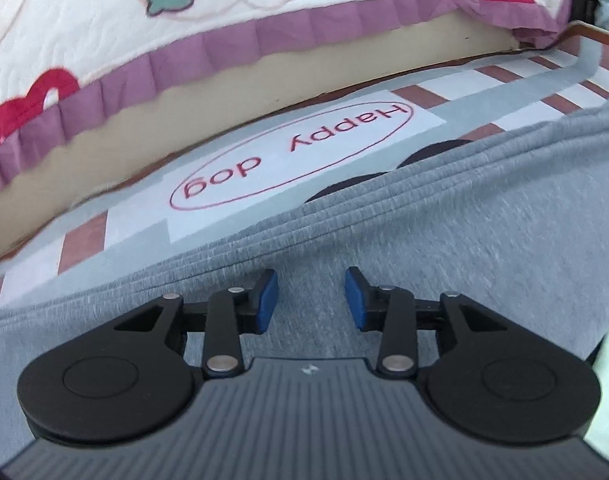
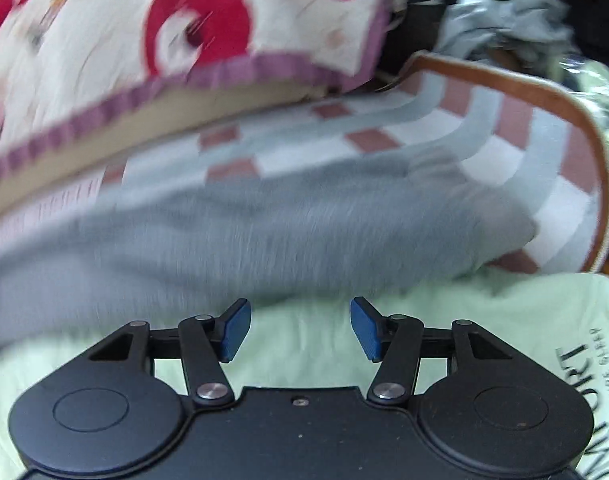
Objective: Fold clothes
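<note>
A grey knit garment (image 1: 444,240) lies spread on a checked mat (image 1: 136,220); its ribbed hem runs across the left wrist view. My left gripper (image 1: 311,300) hovers just over the grey cloth, its blue pads (image 1: 268,300) apart with nothing between them. In the blurred right wrist view the same grey garment (image 2: 264,236) lies beyond a pale green garment (image 2: 484,320) with dark lettering. My right gripper (image 2: 300,328) stands open over the green cloth, holding nothing.
The mat (image 2: 484,152) has a brown rim and a "Happy dog" label (image 1: 292,156). A quilted bedspread (image 1: 104,32) with red shapes and a purple frill hangs beside it. A pile of crumpled clothes (image 2: 516,24) lies past the mat's far corner.
</note>
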